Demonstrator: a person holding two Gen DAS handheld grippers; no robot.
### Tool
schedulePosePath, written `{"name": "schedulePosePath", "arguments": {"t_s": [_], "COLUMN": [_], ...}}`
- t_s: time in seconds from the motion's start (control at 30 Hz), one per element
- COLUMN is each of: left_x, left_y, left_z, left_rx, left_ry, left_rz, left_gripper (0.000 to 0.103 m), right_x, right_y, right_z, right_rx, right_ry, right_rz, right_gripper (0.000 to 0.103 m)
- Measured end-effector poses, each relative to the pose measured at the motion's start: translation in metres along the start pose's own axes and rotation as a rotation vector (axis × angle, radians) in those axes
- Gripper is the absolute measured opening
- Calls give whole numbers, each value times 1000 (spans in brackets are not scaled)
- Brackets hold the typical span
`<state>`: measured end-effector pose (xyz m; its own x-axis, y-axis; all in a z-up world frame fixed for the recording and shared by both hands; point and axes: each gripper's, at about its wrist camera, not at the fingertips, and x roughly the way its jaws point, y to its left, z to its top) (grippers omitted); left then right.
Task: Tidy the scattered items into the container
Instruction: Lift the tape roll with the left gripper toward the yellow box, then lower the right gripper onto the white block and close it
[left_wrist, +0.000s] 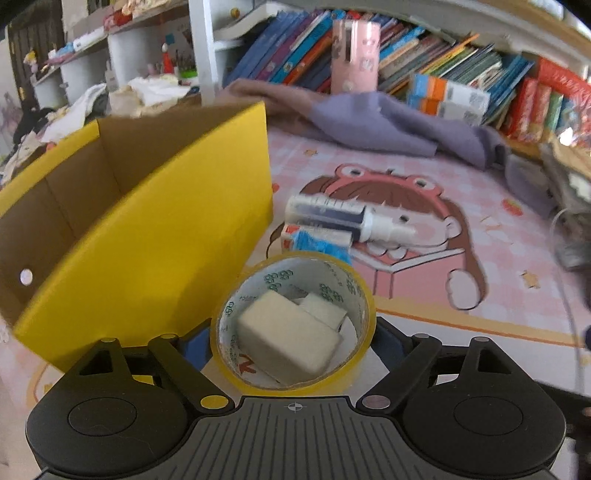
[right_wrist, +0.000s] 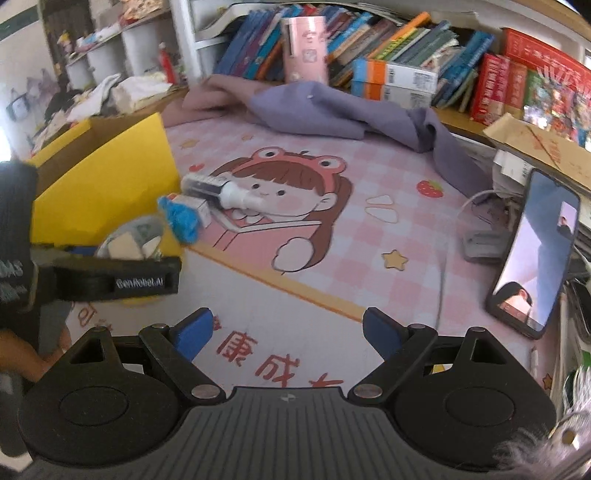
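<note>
Readable text is sparse.

- Left gripper (right_wrist: 122, 254), seen from the right wrist view: white lettering "GenRobot.AI" on a black side block. Further white letters at the frame's left edge, on black, are cut off and unreadable.
- Pink mat (right_wrist: 369, 236): large red Chinese characters along the near border; "康" and "成" are legible, the rest hidden by the gripper body.
- Tape roll (left_wrist: 295, 321): green repeating logo marks and small print on the inner core, too blurred to read.
- Book spines, boxes, spray bottle (left_wrist: 347, 218): print too blurred to read.
</note>
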<state>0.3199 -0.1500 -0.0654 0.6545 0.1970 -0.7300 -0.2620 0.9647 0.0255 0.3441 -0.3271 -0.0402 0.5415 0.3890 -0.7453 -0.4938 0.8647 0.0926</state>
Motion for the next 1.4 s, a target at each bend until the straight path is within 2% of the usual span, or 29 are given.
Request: {"name": "schedulePosePath", "arguments": {"t_s": [0.23, 0.4, 0.53, 0.7, 0.83, 0.97, 1.07, 1.13, 1.27, 1.4], "left_x": [-57, -101, -124, -143, -151, -156, -158, -159, -162, -167], "left_y": [10, 14, 26, 46, 55, 58, 61, 62, 63, 66], "left_z": [13, 18, 17, 11, 8, 7, 6, 6, 4, 1], "left_rx": [19, 68, 69, 16, -7, -4, -7, -21, -15, -21], "left_ry": [-84, -166, -199, -214, -236, -254, -263, -265, -268, -274], "left_rz": [-65, -93, -78, -23, 12, 22, 36, 35, 33, 43], "left_gripper": [88, 88, 88, 88, 88, 88, 88, 88, 88, 88], "right_x": [8, 21, 31, 43, 57, 71, 64, 62, 76, 91], "right_y": [11, 30, 55, 86, 111, 126, 125, 125, 130, 128], "right_z": [1, 6, 10, 19, 24, 21, 20, 22, 25, 28], "right_rx": [-31, -80, -165, -318, -453, -538, -561, -558, -598, -570], "right_ry": [15, 33, 23, -55, -93, -65, -57, -50, -38, -1], "right_rz": [58, 144, 229, 269, 276, 255, 269, 291, 262, 279], "right_gripper": [89, 76, 64, 53, 47, 42, 36, 35, 39, 40]}}
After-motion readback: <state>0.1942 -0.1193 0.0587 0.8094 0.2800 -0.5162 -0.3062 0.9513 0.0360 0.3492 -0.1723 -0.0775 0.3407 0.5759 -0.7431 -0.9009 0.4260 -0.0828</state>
